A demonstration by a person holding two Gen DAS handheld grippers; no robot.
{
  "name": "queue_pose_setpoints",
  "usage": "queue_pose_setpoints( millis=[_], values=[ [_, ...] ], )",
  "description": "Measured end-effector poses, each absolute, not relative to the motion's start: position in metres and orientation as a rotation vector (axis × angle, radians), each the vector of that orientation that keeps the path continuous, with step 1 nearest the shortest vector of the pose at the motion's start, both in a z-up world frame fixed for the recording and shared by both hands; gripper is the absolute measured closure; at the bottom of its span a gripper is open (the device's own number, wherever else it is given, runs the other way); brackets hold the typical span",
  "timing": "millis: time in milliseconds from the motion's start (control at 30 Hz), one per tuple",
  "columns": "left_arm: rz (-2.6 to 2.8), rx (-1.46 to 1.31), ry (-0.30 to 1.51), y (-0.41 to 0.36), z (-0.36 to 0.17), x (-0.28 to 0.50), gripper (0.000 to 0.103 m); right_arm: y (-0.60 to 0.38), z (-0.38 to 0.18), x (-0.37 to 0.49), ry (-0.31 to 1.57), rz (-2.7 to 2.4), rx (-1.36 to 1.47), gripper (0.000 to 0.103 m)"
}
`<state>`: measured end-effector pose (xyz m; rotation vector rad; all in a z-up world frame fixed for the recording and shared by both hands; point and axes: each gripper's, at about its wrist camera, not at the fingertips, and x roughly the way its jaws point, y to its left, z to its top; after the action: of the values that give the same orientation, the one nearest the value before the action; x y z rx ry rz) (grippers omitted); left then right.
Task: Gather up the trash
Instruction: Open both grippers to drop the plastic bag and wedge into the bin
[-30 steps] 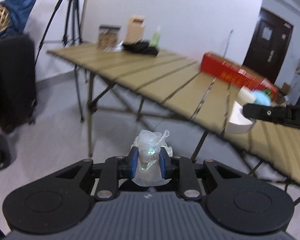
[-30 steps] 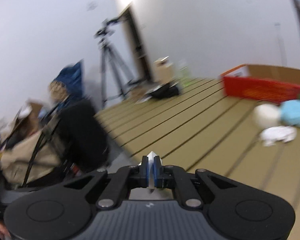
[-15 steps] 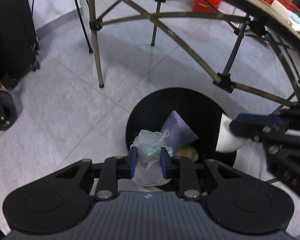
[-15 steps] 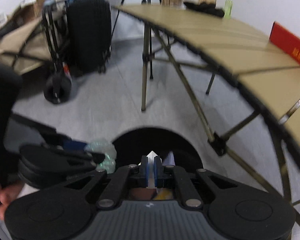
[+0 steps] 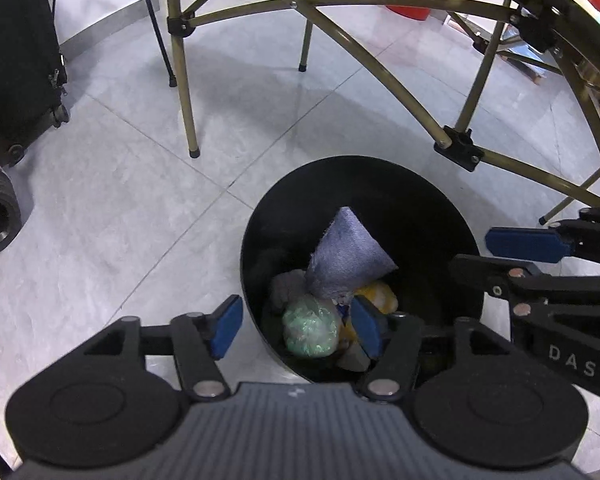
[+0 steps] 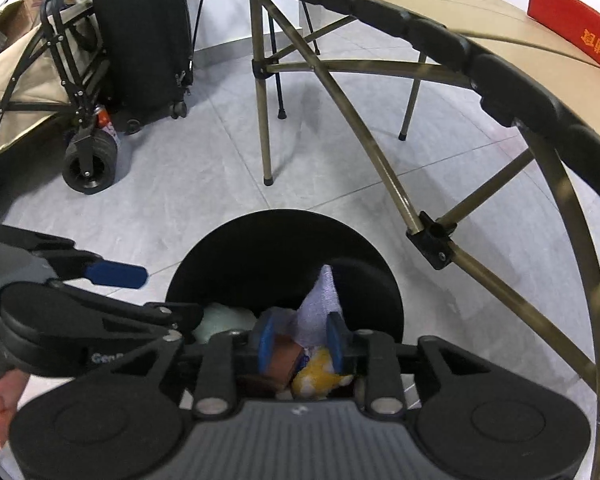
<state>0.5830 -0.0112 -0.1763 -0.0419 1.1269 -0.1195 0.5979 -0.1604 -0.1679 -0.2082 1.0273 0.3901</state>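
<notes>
Grey tiled floor (image 5: 112, 184) under a folding table (image 6: 420, 12); we are looking down into a black bin (image 5: 428, 216) standing by the table's legs. Our left gripper (image 5: 296, 326) is hanging over the bin's near rim, its jaws having just been opening and now standing released, wide apart. A crumpled plastic wrap (image 5: 310, 326) is lying inside the bin, below and between the blue pads (image 5: 226, 326), touching neither. Our right gripper (image 6: 300, 340) is pointing into the bin too, jaws having just been opening, parted, nothing clamped; only binned trash is showing behind the gap: a purple cloth (image 5: 346, 256) and a yellow scrap (image 6: 318, 372).
</notes>
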Motion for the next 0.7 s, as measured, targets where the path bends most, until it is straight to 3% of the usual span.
queue_pose_setpoints(
  millis=[300, 567, 633, 700],
  values=[
    [-0.058, -0.08, 1.059, 0.009, -0.145, 0.59, 0.038, -0.154, -0.148, 0.584, 0.957, 0.434, -0.252, 0.073],
    [-0.025, 0.006, 0.745, 0.011, -0.069, 0.556, 0.034, -0.181, -0.083, 0.555, 0.806, 0.49, -0.168, 0.072],
    [-0.04, 0.015, 0.611, 0.004, -0.045, 0.543, 0.024, -0.207, -0.055, 0.548, 0.708, 0.475, -0.098, 0.072],
    [-0.074, 0.013, 0.522, -0.009, -0.024, 0.536, 0.023, -0.241, -0.026, 0.547, 0.598, 0.4, -0.023, 0.071]
  ],
)
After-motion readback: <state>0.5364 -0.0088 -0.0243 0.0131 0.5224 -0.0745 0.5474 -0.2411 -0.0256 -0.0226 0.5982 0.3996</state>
